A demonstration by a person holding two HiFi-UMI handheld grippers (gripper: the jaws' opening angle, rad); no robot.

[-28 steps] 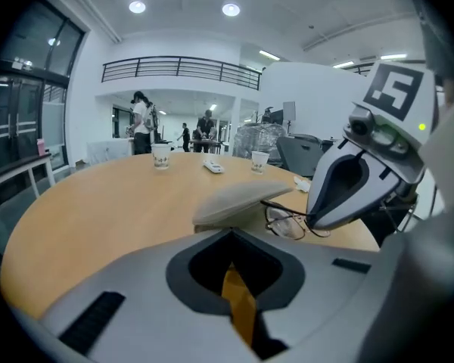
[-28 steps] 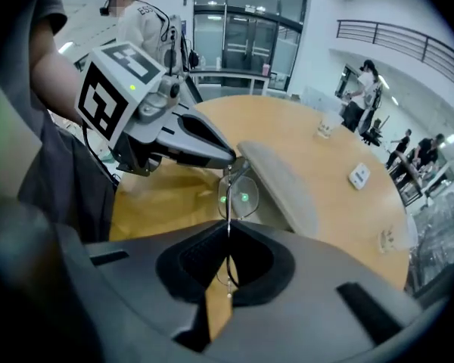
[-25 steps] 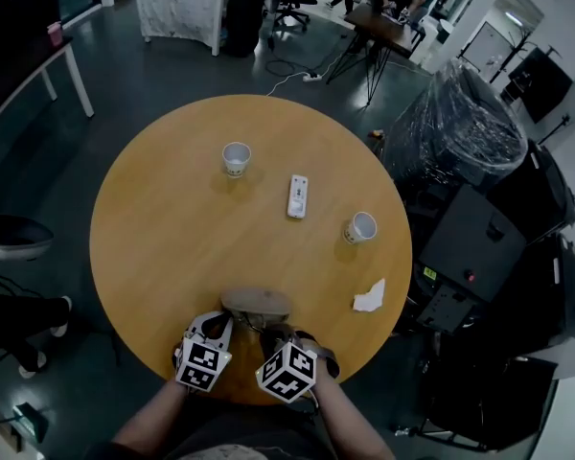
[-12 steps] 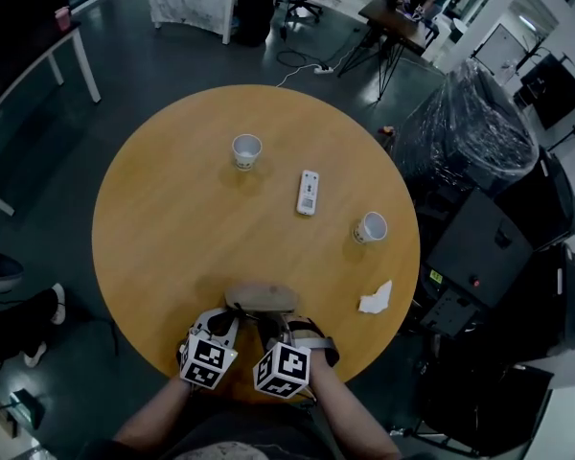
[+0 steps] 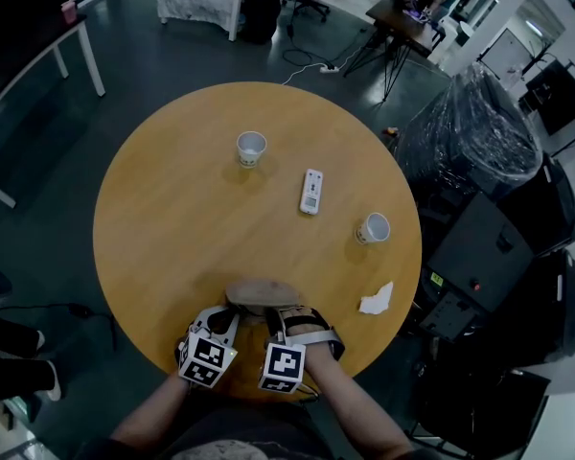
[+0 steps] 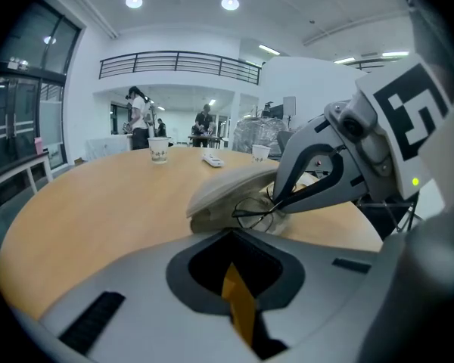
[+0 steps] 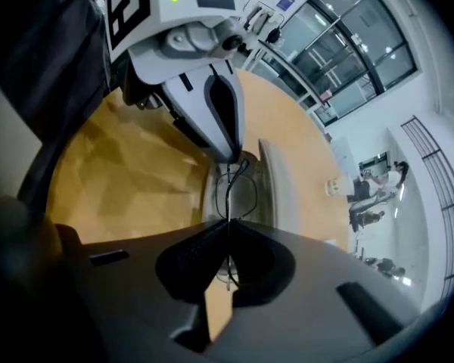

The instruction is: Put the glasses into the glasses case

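In the right gripper view, my own jaws conceal the lower part of the glasses. In the head view, my left gripper and right gripper cover the near edge of the glasses case, and the glasses lie hidden beneath them. Print on the white remote is too small to read.

Dim head view, bright ceiling lights, fisheye-warped edges

Head view steeply down on table, gripper views low, close (both share the glasses case)
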